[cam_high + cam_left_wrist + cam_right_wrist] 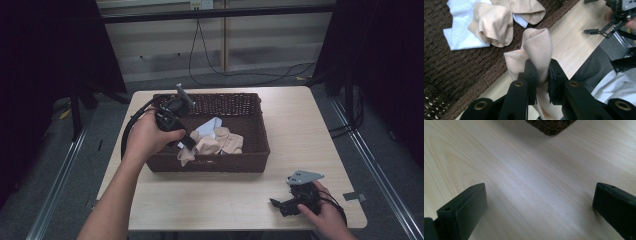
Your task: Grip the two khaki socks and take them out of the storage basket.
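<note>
Nearest the person, the right gripper (282, 204) rests on the table (210, 200) at its front right corner, its 2 jaws spread wide with bare wood between them and nothing held. Farther in, the left gripper (187, 145) is clamped on 1 beige sock (537, 47), the fabric bunched and folded between the jaws; in the high view that sock (186, 155) hangs over the near wall of the wicker basket (210, 165), so it sits right at the rim, partly above the basket and partly above the table edge. Deeper in the basket lie 2 more beige socks (220, 142) on top of a white sock (209, 126). The step in hand looks like lifting this sock out of the basket. To do it well, the hold should stay firm, since only a pinch of soft cloth is caught and the loose toe end droops free; raising it high enough for that trailing end to pass over the woven rim without snagging seems wise, then carrying it toward the open table, where the idle right gripper could take the other end if the sock needs spreading.
</note>
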Demonstrator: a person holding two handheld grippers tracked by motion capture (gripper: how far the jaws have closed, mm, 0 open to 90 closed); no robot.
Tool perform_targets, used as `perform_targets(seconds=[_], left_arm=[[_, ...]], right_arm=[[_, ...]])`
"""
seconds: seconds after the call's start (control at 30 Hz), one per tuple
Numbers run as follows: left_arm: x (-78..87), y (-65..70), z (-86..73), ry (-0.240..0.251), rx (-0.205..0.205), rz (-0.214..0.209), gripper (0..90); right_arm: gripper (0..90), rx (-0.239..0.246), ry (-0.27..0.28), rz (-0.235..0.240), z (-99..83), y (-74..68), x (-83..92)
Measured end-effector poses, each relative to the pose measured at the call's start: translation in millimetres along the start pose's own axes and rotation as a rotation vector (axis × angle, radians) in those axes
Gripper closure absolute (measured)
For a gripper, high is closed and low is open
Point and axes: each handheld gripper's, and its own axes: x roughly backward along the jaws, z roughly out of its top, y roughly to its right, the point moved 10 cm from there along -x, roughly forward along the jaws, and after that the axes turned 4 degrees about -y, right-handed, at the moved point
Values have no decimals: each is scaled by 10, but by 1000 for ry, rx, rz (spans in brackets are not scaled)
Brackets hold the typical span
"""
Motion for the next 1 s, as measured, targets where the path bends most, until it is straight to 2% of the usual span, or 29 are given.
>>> perform_targets(seconds=[0.33,0.37,0.47,0.63,0.8,0.93,1.0], left_arm=[[-232,29,-84,-15,-15,-6,796],[-280,65,-94,-15,-29,-13,796],[-328,88,-105,-17,-39,-11,796],[-459,139,-123,-11,-51,-34,792],[-632,152,-147,-28,-57,-49,791],[-685,152,-146,-33,-63,-41,782],[-707,170,-141,-28,-67,-44,697]], right_arm=[[0,0,0,0,0,0,0],[0,0,0,0,0,0,0],[0,-1,-1,0,-1,-2,1],[0,0,-3,1,-4,-2,2],[0,-1,-4,1,-5,-3,2],[0,-1,-4,1,-5,-3,2],[0,0,-3,1,-5,-2,2]])
